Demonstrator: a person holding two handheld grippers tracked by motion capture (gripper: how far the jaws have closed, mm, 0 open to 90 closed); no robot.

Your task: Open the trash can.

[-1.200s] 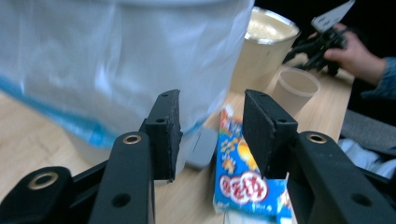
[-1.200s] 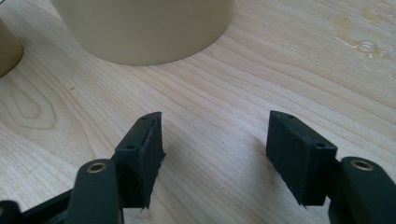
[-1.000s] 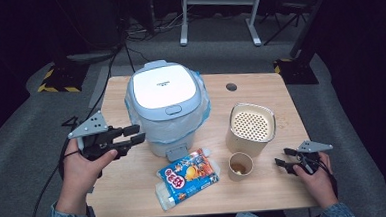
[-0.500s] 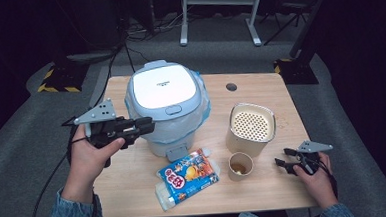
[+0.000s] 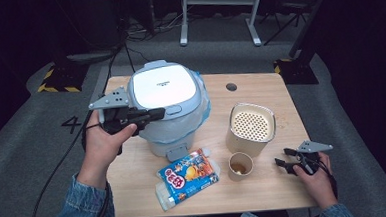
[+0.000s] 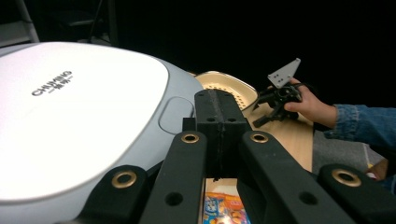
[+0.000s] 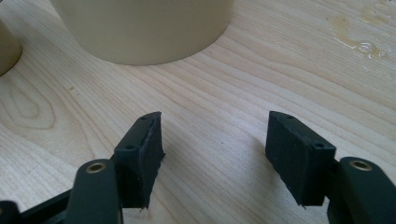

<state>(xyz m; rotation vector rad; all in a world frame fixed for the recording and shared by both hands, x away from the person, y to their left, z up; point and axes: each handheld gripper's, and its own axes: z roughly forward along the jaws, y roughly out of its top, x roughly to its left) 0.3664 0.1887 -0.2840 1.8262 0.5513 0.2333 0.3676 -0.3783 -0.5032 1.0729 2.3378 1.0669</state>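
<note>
Here, left tool pressed together over glossy rounded cooker lid, right tool spread above woodgrain table.

cooker left | canister right | cup before canister

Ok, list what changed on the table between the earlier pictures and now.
The left claw moved up and in from the table's left side over the front edge of the rice cooker lid, and its jaws have just been closing, now pressed together with nothing between them. The right claw, snack packet, cup and beige container stayed put.
</note>
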